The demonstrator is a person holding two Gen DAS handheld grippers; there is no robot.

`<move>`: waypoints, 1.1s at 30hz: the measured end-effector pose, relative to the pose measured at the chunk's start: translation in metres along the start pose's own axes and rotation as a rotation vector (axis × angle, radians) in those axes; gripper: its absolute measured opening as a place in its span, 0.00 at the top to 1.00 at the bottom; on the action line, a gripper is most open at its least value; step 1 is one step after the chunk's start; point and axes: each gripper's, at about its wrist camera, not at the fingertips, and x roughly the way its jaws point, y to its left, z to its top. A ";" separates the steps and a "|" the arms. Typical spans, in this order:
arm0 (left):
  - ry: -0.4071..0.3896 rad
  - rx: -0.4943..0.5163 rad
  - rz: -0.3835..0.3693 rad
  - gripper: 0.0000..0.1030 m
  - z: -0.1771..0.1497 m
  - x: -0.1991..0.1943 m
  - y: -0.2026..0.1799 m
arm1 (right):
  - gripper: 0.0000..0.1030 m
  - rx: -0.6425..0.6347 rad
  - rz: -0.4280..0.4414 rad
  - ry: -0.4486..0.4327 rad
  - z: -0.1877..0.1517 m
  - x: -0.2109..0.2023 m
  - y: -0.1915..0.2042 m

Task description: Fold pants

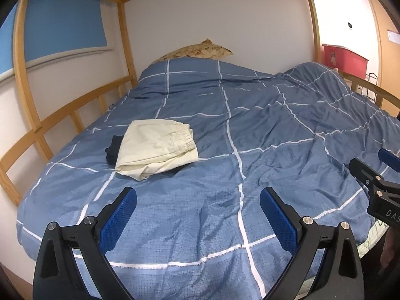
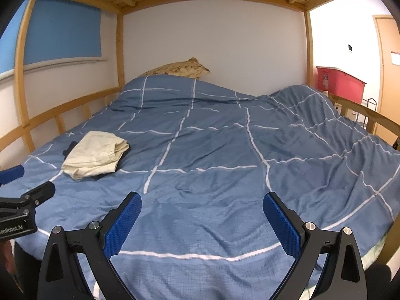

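Cream pants (image 1: 156, 147) lie folded in a compact bundle on the blue checked duvet (image 1: 250, 137), at the left side of the bed; they also show in the right wrist view (image 2: 96, 153). A dark garment (image 1: 113, 148) pokes out from under their left edge. My left gripper (image 1: 198, 201) is open and empty, hovering over the duvet near the bed's foot, in front and right of the pants. My right gripper (image 2: 202, 205) is open and empty, further right over the bare duvet (image 2: 225, 162). Each gripper shows at the edge of the other's view.
A wooden bunk frame with a side rail (image 1: 70, 115) runs along the left wall. A patterned pillow (image 1: 197, 51) lies at the head. The duvet is bunched up at the right (image 1: 325, 87). A red bin (image 1: 343, 60) stands beyond the right rail.
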 end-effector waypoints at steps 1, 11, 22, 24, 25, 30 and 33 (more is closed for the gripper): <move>0.000 0.002 -0.001 0.03 0.000 0.001 0.000 | 0.04 0.003 0.003 0.000 0.000 0.000 -0.001; -0.005 -0.014 -0.004 0.03 0.002 -0.002 0.002 | 0.04 0.002 -0.004 0.000 -0.001 0.000 -0.002; -0.003 -0.015 -0.007 0.03 0.003 -0.001 0.004 | 0.04 0.001 -0.006 -0.001 -0.001 0.000 -0.003; -0.004 -0.014 -0.006 0.03 0.003 -0.002 0.004 | 0.04 0.001 -0.005 0.002 -0.001 0.000 -0.003; -0.003 -0.015 -0.005 0.03 0.003 -0.002 0.004 | 0.04 0.001 -0.005 0.002 -0.001 0.000 -0.003; 0.004 -0.028 -0.008 0.03 0.003 0.000 0.004 | 0.04 0.000 -0.007 0.003 0.000 0.000 -0.003; 0.003 -0.029 -0.007 0.03 0.003 0.000 0.004 | 0.04 0.000 -0.005 0.002 0.000 0.000 -0.003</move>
